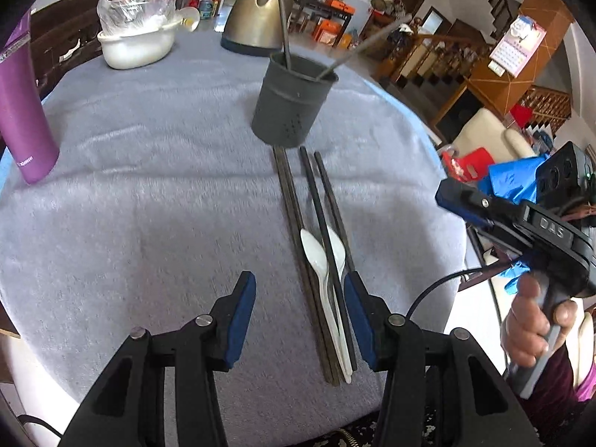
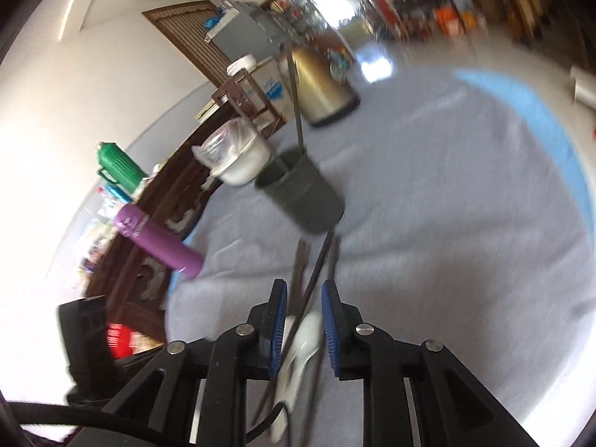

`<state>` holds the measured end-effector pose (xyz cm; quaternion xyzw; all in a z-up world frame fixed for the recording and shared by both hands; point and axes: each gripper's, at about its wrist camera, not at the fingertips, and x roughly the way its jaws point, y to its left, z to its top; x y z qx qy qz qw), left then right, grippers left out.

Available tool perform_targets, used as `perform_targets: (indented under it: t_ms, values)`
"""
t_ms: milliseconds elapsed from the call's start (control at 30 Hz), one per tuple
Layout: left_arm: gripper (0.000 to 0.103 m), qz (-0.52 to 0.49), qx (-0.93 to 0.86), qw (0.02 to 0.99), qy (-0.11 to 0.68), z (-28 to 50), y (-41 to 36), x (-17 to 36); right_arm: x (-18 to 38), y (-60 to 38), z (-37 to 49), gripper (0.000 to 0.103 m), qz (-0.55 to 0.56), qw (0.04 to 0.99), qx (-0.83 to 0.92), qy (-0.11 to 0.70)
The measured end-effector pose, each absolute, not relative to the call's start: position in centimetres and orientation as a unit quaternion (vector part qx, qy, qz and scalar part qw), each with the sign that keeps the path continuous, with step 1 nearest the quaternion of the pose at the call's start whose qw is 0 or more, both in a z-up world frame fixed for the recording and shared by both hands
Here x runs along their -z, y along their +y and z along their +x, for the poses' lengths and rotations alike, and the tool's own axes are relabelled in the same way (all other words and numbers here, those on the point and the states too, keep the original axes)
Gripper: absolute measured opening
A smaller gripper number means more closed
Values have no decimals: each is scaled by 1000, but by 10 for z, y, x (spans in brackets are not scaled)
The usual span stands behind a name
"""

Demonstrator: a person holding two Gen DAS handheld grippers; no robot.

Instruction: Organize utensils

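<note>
The left gripper [image 1: 300, 320] has its black fingers [image 1: 242, 313] with blue pads spread wide apart and holding nothing, low in the left wrist view. They hang over the bench [image 1: 149, 205], which is covered in a grey fleecy cloth. The right-hand pad sits just beside the near ends of the loose utensils.

At the far left edge of that view a tall purple tumbler [image 1: 22, 111] stands upright. To its right, upper left, sits a white plastic bowl [image 1: 136, 43] topped with a clear plastic bag. Further right, at top centre, is a brass-coloured kettle [image 1: 259, 16]. In front of it stands the dark grey perforated utensil cup [image 1: 292, 106], with two thin metal rods [image 1: 283, 18] leaning inside it. Just below the cup, dark chopsticks [image 1: 320, 231] lie side by side on the cloth, running toward the camera. Two white plastic spoons [image 1: 316, 260] lie among them. At the right edge a hand [image 1: 536, 327] grips the handle of the right gripper [image 1: 458, 197].

In the blurred, tilted right wrist view, that gripper's fingers [image 2: 278, 320] stand apart and grip nothing, with a dark chopstick and a white spoon showing between them. The cup appears above centre, and the tumbler lies to the left.
</note>
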<state>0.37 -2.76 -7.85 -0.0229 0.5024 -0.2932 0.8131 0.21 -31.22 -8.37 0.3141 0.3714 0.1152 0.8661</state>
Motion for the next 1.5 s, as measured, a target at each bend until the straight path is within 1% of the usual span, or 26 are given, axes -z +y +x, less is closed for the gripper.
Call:
perform_targets:
  t_ms: [67, 100, 167, 233, 267, 333, 400, 600, 800, 1000, 1133, 1367, 1500]
  values:
    - [44, -21, 291, 812, 506, 3, -30, 81, 96, -308, 2, 24, 344, 847, -141, 380]
    - [43, -20, 290, 811, 507, 3, -30, 82, 103, -304, 4, 24, 353, 837, -153, 388]
    - [39, -17, 286, 813, 507, 3, -31, 82, 115, -293, 10, 24, 359, 824, -165, 407]
    - [33, -13, 285, 814, 505, 3, -32, 82, 128, -285, 14, 24, 366, 809, -171, 426]
    - [32, -10, 285, 815, 505, 2, -31, 82, 136, -281, 17, 24, 374, 799, -175, 436]
    - [27, -6, 283, 816, 504, 3, -31, 83, 148, -275, 19, 24, 386, 784, -181, 451]
    - [26, -6, 281, 816, 505, 4, -29, 84, 157, -270, 22, 24, 388, 775, -179, 465]
    - [26, -15, 276, 817, 506, 8, -19, 86, 178, -271, 26, 24, 401, 753, -157, 498]
    - [26, -22, 272, 816, 510, 10, -14, 88, 176, -265, 35, 24, 379, 762, -142, 505]
    - [26, -19, 271, 816, 510, 11, -13, 87, 166, -249, 46, 22, 327, 785, -129, 511]
    - [26, 0, 277, 816, 507, 14, -20, 86, 158, -243, 48, 22, 281, 803, -110, 513]
    - [26, 23, 293, 803, 519, 27, -36, 94, 162, -270, 45, 22, 307, 802, -89, 505]
    - [26, 28, 304, 800, 517, 25, -46, 92, 161, -270, 44, 22, 298, 805, -97, 503]
